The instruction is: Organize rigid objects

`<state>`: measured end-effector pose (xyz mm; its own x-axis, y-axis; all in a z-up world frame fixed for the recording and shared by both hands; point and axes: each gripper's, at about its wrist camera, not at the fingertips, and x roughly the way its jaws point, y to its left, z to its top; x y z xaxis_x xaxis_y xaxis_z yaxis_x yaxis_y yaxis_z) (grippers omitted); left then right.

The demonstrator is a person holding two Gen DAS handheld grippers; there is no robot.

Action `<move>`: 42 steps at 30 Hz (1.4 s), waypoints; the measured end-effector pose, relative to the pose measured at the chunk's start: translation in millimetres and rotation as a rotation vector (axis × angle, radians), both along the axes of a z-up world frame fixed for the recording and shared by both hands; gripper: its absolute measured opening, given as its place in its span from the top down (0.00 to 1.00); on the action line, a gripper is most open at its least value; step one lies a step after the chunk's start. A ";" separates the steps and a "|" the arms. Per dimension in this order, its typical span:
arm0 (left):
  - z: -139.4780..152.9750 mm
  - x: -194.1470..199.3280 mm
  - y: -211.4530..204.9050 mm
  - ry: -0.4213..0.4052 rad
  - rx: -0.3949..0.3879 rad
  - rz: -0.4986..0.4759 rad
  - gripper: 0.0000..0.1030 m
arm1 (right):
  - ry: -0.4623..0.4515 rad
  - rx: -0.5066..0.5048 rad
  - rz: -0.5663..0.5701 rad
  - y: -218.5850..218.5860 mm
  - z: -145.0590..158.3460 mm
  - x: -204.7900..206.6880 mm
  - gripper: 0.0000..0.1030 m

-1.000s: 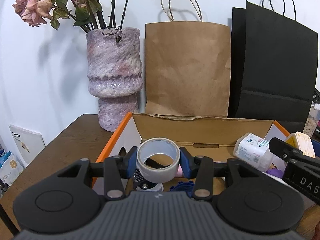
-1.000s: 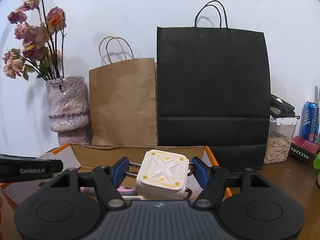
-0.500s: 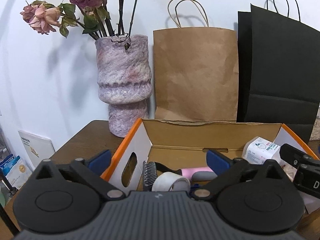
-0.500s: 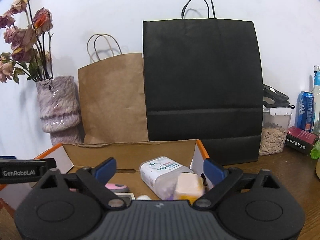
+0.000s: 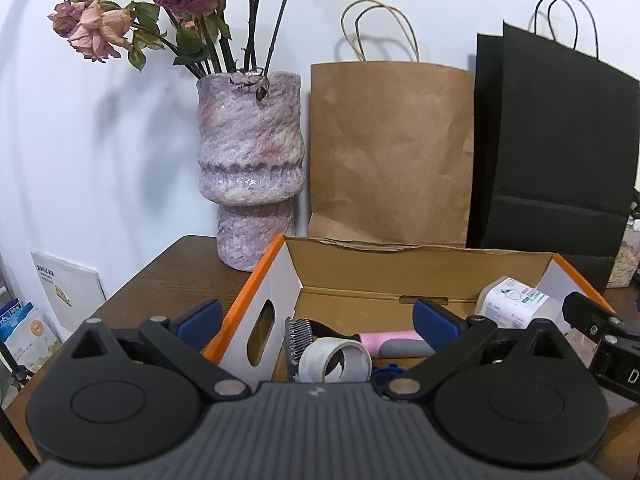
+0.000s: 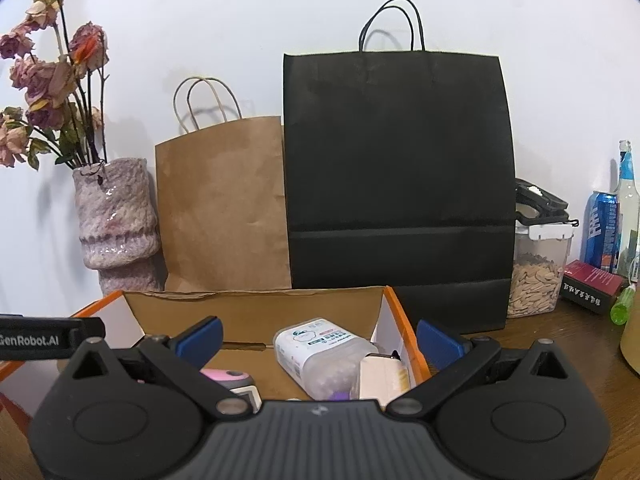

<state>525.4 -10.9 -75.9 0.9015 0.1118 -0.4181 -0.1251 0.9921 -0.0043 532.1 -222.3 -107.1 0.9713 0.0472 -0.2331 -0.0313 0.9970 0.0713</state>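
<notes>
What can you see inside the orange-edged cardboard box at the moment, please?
Inside the cardboard box: a tape roll, a pink-handled brush, a white plastic container and a cream block. The grippers' bodies hide the near floor.

The tongs' housing hides the box (image 6: 404,320) floor's near part, and the cream block (image 6: 380,376) shows only partly.

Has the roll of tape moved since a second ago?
Yes. The roll of tape has dropped from between the left gripper fingers into the cardboard box, now lying beside the brush.
</notes>
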 end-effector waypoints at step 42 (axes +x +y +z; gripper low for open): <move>61.3 -348.8 9.8 -0.064 0.041 -0.097 0.00 | -0.028 -0.023 0.101 -2.0 55.0 -353.2 0.00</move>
<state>176.6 -1.0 -14.6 0.9336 0.0390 -0.3561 -0.0297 0.9991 0.0316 178.9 -224.2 -52.1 0.9680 0.1400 -0.2084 -0.1332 0.9900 0.0465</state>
